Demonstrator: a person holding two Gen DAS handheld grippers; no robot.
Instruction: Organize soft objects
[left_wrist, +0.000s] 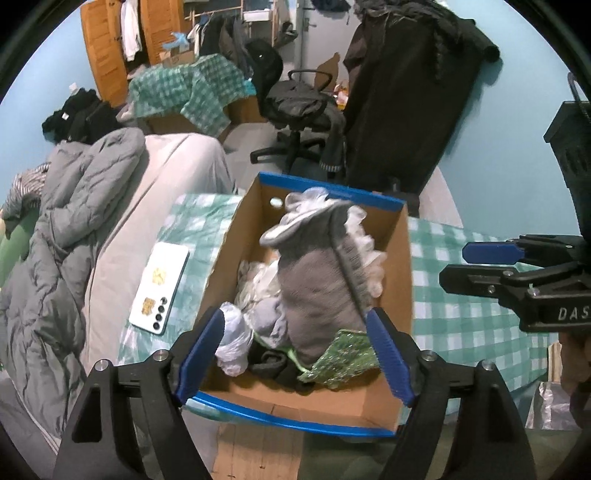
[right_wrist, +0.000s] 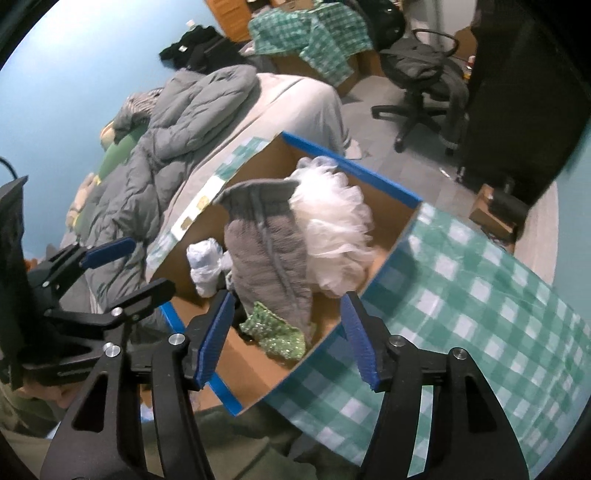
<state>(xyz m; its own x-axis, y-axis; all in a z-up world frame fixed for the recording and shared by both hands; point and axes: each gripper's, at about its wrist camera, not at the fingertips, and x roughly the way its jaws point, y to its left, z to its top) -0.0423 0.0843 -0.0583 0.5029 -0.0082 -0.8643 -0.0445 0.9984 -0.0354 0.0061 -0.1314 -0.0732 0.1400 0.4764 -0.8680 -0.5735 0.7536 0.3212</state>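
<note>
Now both the left gripper (left_wrist: 295, 354) and the right gripper (right_wrist: 288, 336) are hanging wide open and empty over the cardboard box (left_wrist: 317, 410), where the grey towel (left_wrist: 317, 288) is lying among other soft things, so probably fetching another item comes next.

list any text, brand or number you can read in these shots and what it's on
"DAS", raised letters cut off at the picture's edge, on the black body of the right gripper in the left wrist view.
The gold stickers on the back of the white phone: too blurred to tell if they carry text.
Nothing readable on the cardboard box.
Nothing readable in the right wrist view.
</note>
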